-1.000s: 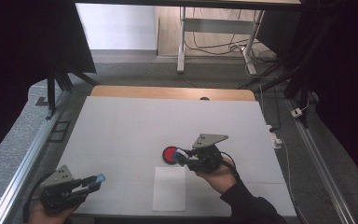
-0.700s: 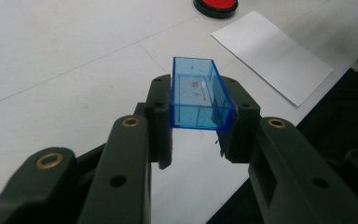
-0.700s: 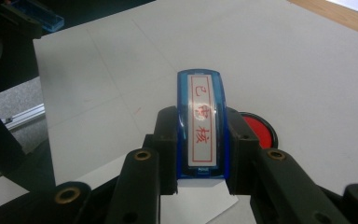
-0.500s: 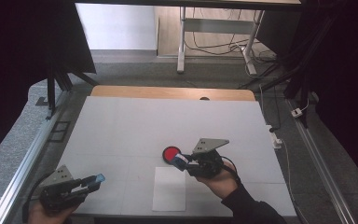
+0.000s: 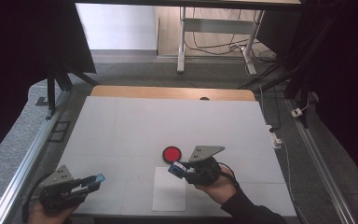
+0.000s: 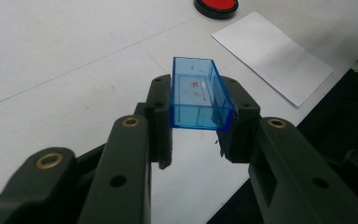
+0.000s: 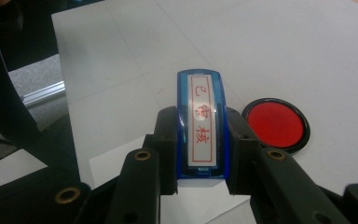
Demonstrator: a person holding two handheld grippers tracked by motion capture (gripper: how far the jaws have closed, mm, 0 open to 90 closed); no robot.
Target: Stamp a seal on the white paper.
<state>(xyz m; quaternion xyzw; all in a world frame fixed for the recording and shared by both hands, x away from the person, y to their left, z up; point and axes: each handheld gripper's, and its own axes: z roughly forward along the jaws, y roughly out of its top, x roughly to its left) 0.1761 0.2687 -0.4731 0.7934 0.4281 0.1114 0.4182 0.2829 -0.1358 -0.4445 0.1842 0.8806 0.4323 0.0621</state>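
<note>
At the near left corner of the white worktop (image 5: pixel 121 126), the left gripper (image 5: pixel 87 183) is clamped on a clear blue box (image 6: pixel 198 93), seemingly an empty stamp cap. Farther in, the right gripper (image 5: pixel 182 169) is closed around a blue stamp (image 7: pixel 201 122) above a white paper sheet (image 5: pixel 168 193). Just beyond sits a round red ink pad (image 5: pixel 172 153).

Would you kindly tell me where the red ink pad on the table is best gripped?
Grip the red ink pad across its black rim, from straight above: it lies flat and round, so opposite edges are the only purchase. Judgement only.
</note>
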